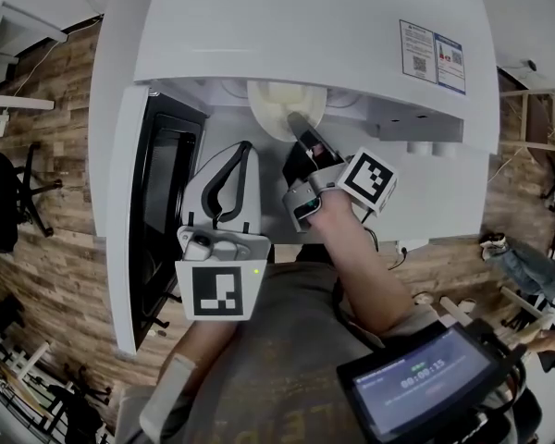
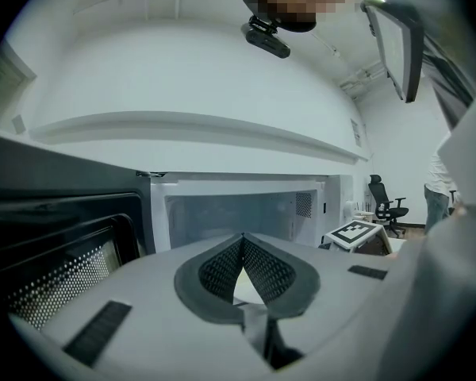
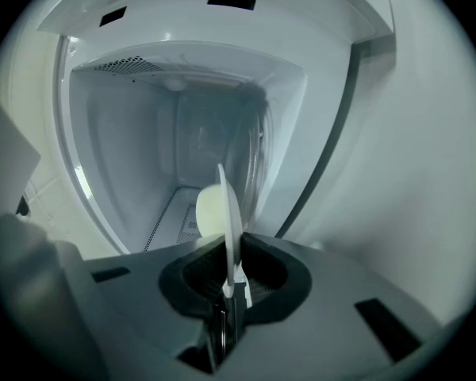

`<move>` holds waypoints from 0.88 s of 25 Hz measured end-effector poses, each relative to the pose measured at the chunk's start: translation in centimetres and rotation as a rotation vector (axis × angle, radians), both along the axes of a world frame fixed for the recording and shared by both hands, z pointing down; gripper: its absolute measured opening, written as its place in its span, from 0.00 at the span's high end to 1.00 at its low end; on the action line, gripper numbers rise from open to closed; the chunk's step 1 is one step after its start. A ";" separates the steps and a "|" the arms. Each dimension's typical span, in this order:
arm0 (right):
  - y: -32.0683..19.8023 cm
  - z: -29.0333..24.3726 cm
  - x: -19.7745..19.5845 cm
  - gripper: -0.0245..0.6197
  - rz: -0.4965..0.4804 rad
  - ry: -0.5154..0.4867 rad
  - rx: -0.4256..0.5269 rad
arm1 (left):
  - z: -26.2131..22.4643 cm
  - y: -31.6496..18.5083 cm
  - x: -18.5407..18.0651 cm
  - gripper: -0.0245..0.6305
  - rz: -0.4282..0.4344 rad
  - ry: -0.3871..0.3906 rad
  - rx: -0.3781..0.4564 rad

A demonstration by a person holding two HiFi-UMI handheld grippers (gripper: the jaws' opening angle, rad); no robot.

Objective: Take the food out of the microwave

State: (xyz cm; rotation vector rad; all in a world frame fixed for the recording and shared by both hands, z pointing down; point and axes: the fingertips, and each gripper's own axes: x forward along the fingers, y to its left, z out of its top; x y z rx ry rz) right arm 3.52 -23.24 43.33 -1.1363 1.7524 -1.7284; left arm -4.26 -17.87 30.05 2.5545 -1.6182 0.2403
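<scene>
Pale round food plate (image 1: 276,102), clamped by our right gripper (image 3: 232,276), sits inside the white microwave (image 1: 305,26), not yet out; left gripper (image 2: 243,248) closed.

A cream-white plate (image 1: 279,107) is lying level in the mouth of the open white microwave (image 1: 305,26), its near rim being pinched by the right gripper (image 1: 301,129).

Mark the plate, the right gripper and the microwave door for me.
plate (image 1: 270,107), head view, on its pale upper face.
right gripper (image 3: 232,248), right gripper view, midway between the fingertips clamped on the plate's rim.
microwave door (image 1: 163,211), head view, on its dark inner window.
</scene>
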 end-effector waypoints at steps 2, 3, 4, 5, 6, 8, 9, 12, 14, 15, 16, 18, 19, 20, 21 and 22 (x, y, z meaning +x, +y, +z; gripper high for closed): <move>0.4 0.2 0.0 0.91 0.001 -0.004 -0.017 | 0.0 0.1 0.0 0.95 0.001 -0.002 0.000; 0.5 0.2 -0.1 0.91 0.005 -0.018 -0.029 | -0.1 0.2 -0.1 0.95 0.002 -0.004 0.001; 0.6 0.3 -0.2 0.91 0.012 -0.037 -0.042 | -0.1 0.3 -0.1 0.95 0.003 -0.005 0.004; 0.7 0.3 -0.2 0.91 0.020 -0.055 -0.052 | -0.2 0.4 -0.1 0.95 0.004 -0.005 0.007; 0.8 0.3 -0.2 0.91 0.027 -0.067 -0.060 | -0.2 0.5 -0.1 0.95 0.005 -0.006 0.009; 0.9 0.2 -0.1 0.91 0.034 -0.072 -0.062 | -0.3 0.7 -0.2 0.95 0.007 -0.010 0.011; 0.9 0.0 -0.2 0.91 0.035 -0.073 -0.061 | -0.4 0.8 -0.3 0.95 0.007 -0.011 0.014; 0.8 -0.8 -0.2 0.91 0.036 -0.078 -0.059 | -0.8 0.7 -0.5 0.95 0.006 -0.006 0.026; 0.7 -1.4 -0.2 0.91 0.037 -0.076 -0.051 | -1.0 0.7 -0.5 0.95 0.014 -0.006 0.032; 0.7 -1.7 -0.2 0.91 0.036 -0.075 -0.048 | -1.1 0.7 -0.5 0.95 0.017 -0.004 0.035; 0.6 -1.9 -0.2 0.91 0.035 -0.072 -0.045 | -1.2 0.7 -0.5 0.95 0.018 -0.001 0.038; 0.7 -2.3 -0.2 0.91 0.034 -0.067 -0.041 | -1.4 0.7 -0.6 0.95 0.022 0.001 0.048; 0.7 -2.3 -0.2 0.91 0.035 -0.067 -0.041 | -1.5 0.6 -0.6 0.95 0.027 -0.002 0.056; 0.8 -2.4 -0.1 0.91 0.037 -0.069 -0.039 | -1.6 0.6 -0.6 0.95 0.031 -0.006 0.065; 0.9 -2.6 -0.2 0.91 0.038 -0.072 -0.035 | -1.7 0.6 -0.6 0.95 0.034 -0.008 0.072; 1.1 -2.6 -0.2 0.91 0.037 -0.075 -0.030 | -1.7 0.8 -0.5 0.95 0.033 -0.009 0.076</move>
